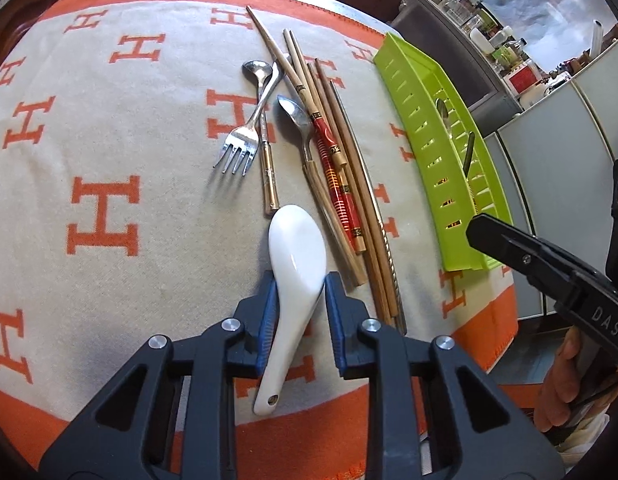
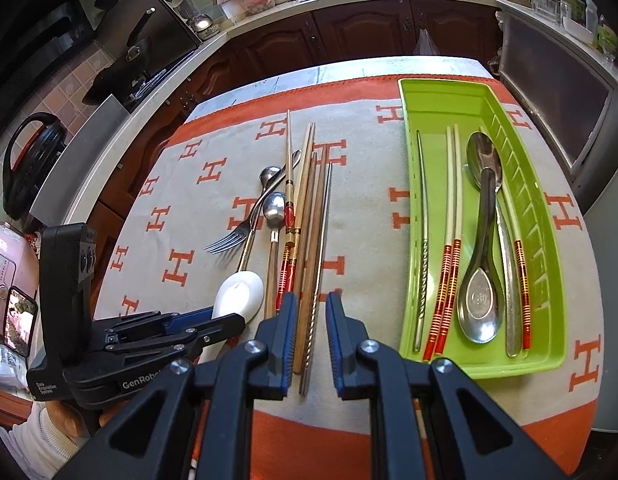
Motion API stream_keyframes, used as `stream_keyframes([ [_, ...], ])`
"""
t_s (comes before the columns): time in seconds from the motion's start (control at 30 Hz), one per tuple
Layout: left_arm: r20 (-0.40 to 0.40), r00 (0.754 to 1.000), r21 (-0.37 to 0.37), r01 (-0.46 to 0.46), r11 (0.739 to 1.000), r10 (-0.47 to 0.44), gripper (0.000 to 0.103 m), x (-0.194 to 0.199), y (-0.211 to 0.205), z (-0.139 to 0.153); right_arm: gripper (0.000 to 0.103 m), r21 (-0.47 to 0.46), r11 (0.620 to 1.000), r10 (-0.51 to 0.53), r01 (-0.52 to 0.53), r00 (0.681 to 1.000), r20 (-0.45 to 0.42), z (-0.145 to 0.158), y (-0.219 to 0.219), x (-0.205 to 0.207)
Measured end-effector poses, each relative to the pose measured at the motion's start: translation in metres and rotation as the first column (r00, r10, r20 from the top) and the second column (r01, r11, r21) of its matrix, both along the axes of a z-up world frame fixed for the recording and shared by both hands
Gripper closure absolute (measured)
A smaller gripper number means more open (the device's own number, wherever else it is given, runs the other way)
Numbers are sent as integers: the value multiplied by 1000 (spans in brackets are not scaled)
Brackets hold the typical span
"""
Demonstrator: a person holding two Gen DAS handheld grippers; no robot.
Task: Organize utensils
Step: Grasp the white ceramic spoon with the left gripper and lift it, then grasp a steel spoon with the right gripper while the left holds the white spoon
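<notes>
White ceramic spoon, on the cloth beside the chopsticks, is clamped by left gripper; a level lift toward green tray is advised. Right gripper stands empty, jaws narrowly parted.

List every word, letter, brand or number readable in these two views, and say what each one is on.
"H", repeated in orange: on the beige and orange woven tablecloth.
"DAS": on the black right gripper body, in the left wrist view.
"GenRob", cut off by a finger: on the black left gripper body, in the right wrist view.
"Data Acquisition System", small and only roughly legible: same body.
Print on the pink appliance: too blurred to read.
</notes>
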State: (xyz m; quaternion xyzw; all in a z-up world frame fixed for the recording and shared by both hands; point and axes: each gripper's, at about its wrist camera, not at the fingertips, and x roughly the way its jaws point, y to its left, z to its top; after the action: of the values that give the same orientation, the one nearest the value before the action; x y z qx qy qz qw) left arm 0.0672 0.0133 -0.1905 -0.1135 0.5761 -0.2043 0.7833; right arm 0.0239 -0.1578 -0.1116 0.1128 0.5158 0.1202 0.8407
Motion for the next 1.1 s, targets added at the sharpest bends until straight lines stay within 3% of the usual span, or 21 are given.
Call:
stream_keyframes([
  [0.23,14,1000,0,10,1000,-10,89,-7,3,6,88,-17,1000,20,-20,1000,2,1,10,2],
  [0.3,25,1000,5,13,1000,-13,98,-9,5,10,88,-19,999,29,-29,1000,-2,0,13,3],
  [0.7,84,996,-8,-35,999,35,98,-16,43,36,88,3,997,78,-78,997,-26,-7,37,24],
  [1.1,141,976,-41,-162,986,167,98,4,101,72,88,-135,980,155,-145,986,66,-8,81,71],
])
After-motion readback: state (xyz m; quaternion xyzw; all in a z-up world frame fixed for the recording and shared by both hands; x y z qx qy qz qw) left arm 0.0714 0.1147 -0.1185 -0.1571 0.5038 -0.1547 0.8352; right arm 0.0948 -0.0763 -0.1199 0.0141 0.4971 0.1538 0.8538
